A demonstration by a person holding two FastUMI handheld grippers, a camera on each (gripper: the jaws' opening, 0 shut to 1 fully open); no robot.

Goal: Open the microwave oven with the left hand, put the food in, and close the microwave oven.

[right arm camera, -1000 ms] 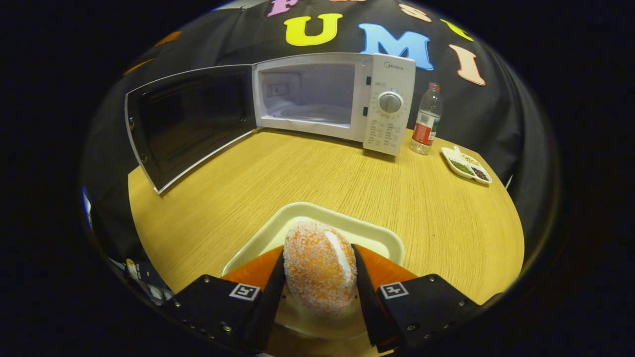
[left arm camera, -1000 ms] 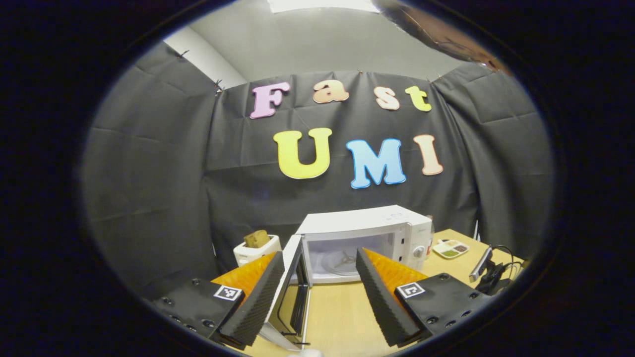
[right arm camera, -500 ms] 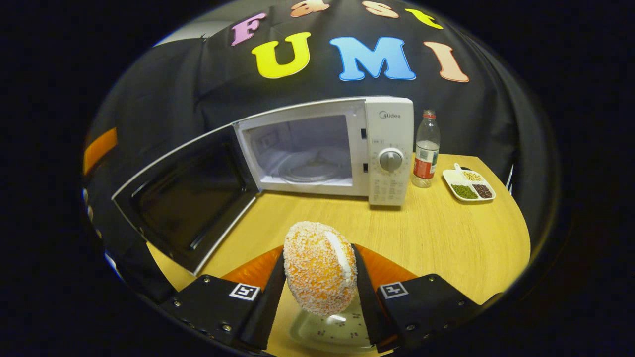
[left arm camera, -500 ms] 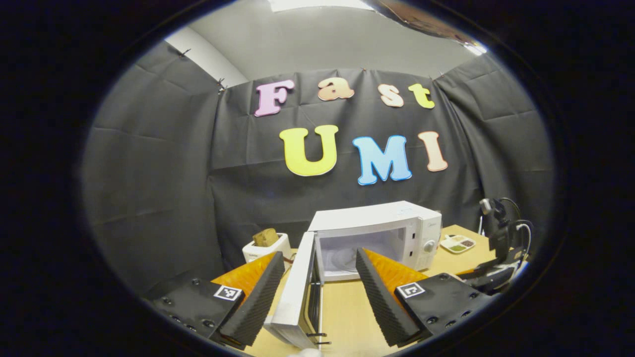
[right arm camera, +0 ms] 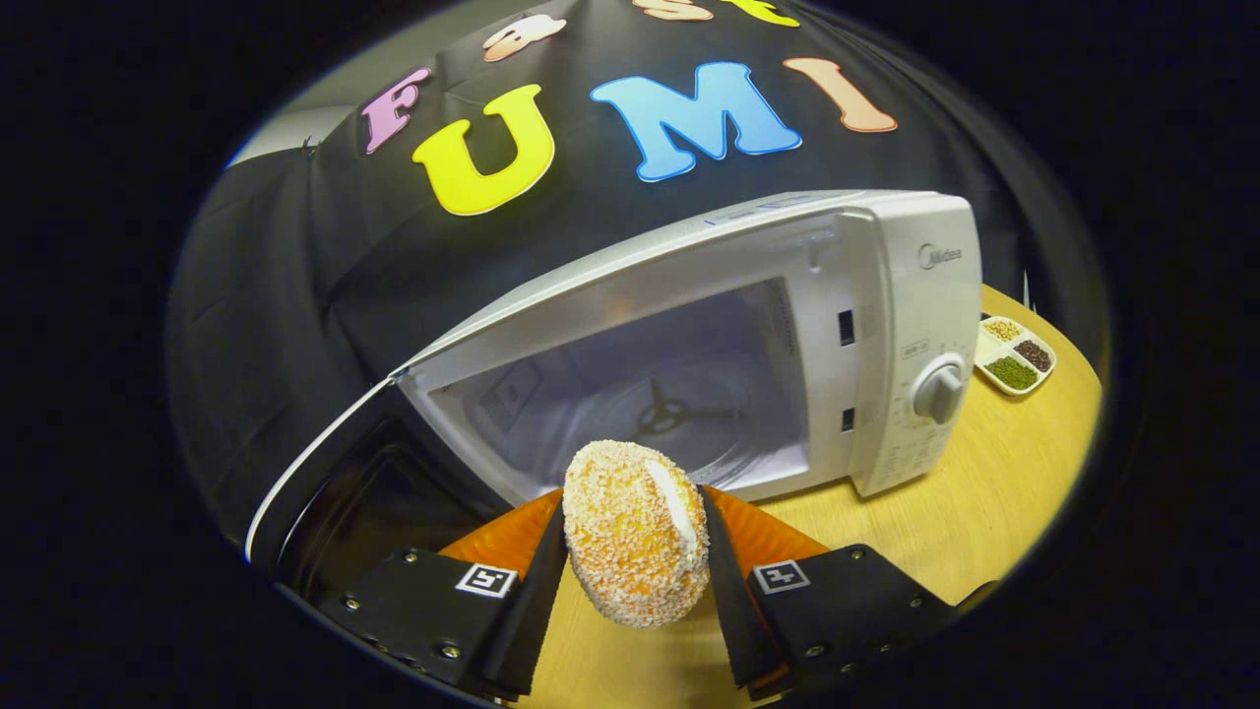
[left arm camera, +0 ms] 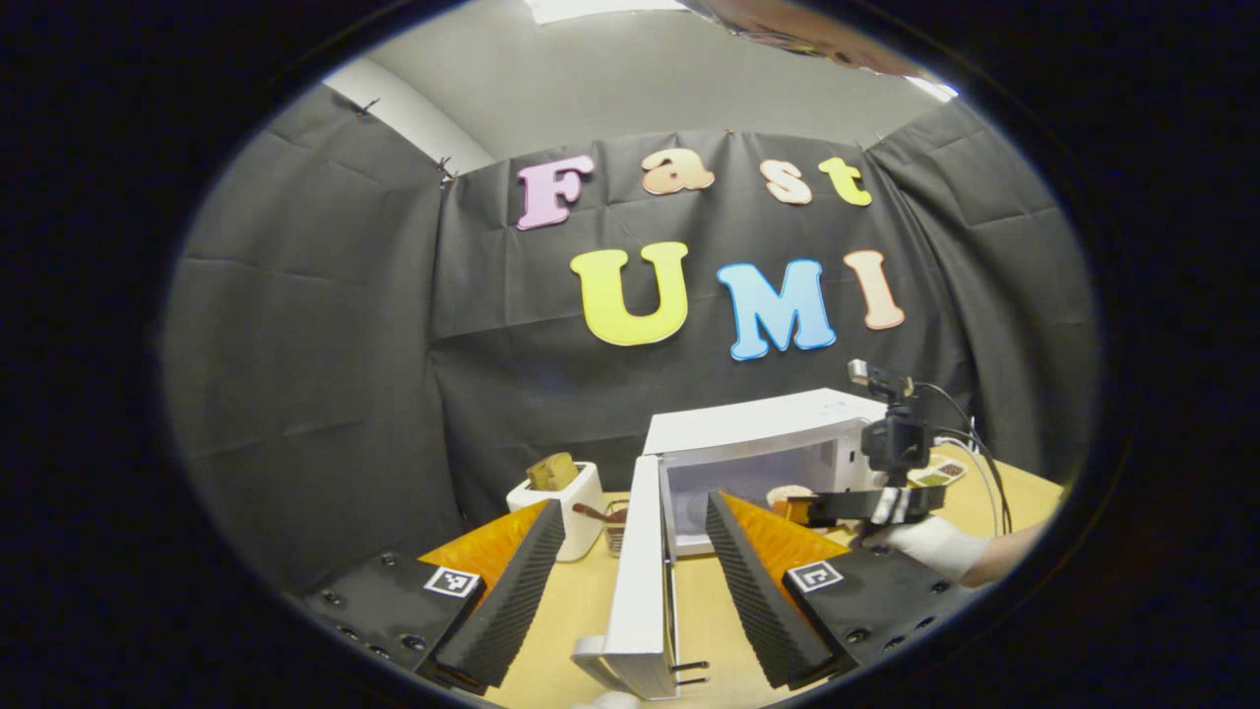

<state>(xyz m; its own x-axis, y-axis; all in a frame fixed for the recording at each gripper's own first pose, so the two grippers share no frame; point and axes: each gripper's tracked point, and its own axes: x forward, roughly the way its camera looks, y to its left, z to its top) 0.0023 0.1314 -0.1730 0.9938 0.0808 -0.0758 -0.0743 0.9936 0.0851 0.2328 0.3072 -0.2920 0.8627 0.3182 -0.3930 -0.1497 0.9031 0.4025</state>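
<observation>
The food (right arm camera: 635,532) sat clamped in the right gripper (right arm camera: 635,551) before the open microwave (right arm camera: 689,374). Loading came next. The left gripper (left arm camera: 630,581) gaped, empty.

"Midea" on microwave (right arm camera: 915,325) panel

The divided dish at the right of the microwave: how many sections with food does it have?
3. The small dish on the table right of the microwave has three sections in a row: a pale filling farthest back, a dark one in the middle, a green one nearest.
</observation>
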